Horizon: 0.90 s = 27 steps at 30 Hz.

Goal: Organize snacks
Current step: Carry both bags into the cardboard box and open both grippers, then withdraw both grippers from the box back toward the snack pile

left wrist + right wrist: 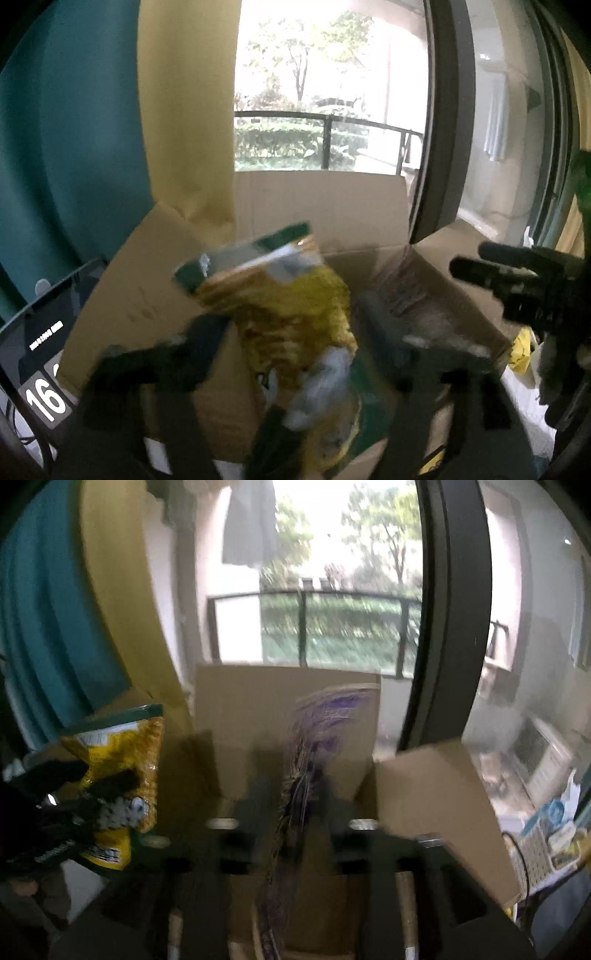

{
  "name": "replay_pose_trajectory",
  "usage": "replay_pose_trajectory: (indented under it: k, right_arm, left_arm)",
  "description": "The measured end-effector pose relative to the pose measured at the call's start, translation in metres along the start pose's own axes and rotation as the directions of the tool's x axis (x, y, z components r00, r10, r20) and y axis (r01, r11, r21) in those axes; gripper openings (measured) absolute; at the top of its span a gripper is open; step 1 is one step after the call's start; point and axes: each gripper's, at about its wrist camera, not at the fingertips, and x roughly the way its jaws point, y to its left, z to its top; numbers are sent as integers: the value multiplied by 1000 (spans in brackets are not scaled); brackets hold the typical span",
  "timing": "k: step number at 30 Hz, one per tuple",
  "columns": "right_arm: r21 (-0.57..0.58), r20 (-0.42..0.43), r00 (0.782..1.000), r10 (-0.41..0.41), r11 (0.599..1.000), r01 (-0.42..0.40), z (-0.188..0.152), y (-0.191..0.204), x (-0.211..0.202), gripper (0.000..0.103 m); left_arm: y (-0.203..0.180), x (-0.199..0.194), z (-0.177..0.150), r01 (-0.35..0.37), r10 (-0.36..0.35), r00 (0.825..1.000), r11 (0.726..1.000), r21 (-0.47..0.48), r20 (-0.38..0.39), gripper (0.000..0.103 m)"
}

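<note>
box: open cardboard box point(373, 266) sat under the window, flaps up. everything below is placed rel. to it.
yellow bag: yellow-green snack bag point(295, 328) was above the box's left half, tilted, top corner leaning left. Blurry, prob mid-drop.
left gripper: left gripper point(295, 343) was over the near rim w/ jaws apart. Bag sat between the fingers but pads didn't look pressed on it, so I'd call it let go, not gripped.
purple pack: purple snack pack point(317, 738) was over the box's middle, just a smeared streak in front of the back flap point(258, 701). Can't tell which way up.
right gripper: right gripper point(291, 823) was at the near rim too, jaws apart, pack between them but no visible squeeze.
risk 1: imo the yellow bag could've clipped the left flap point(122, 280) and slid outside, since it was tilted that way.
risk 2: both snacks loose at once, could land crossed or on edge, not rly "organized".
risk 3: right flap point(436, 812) leaned inward near the pack's path, might catch it.
risk 4: fingers low at the rim, a quick pull-back could snag the cardboard & shift the box.
</note>
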Motion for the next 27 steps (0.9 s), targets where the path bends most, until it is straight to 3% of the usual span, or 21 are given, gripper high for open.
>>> replay_pose_trajectory:
  k: [1, 9, 19, 27]
  right_arm:
    - [4, -15, 1000, -3, 1000, 3, -2, -1, 3, 71]
    - [-5, -15, 1000, 2, 1000, -2, -3, -2, -11, 71]
    - [-13, -7, 1000, 23, 1000, -23, -22, 12, -60, 71]
    - [-7, -16, 999, 35, 999, -35, -54, 21, -103, 71]
  left_arm:
    - [1, -2, 1, 3, -3, 1000, 1000, -4, 2, 82]
    - [-3, -39, 8, -9, 9, 999, 1000, -5, 51, 83]
    - [-18, -106, -16, 22, -22, 996, 1000, 2, 85, 83]
    - [-20, -135, -45, 36, -37, 997, 999, 7, 66, 83]
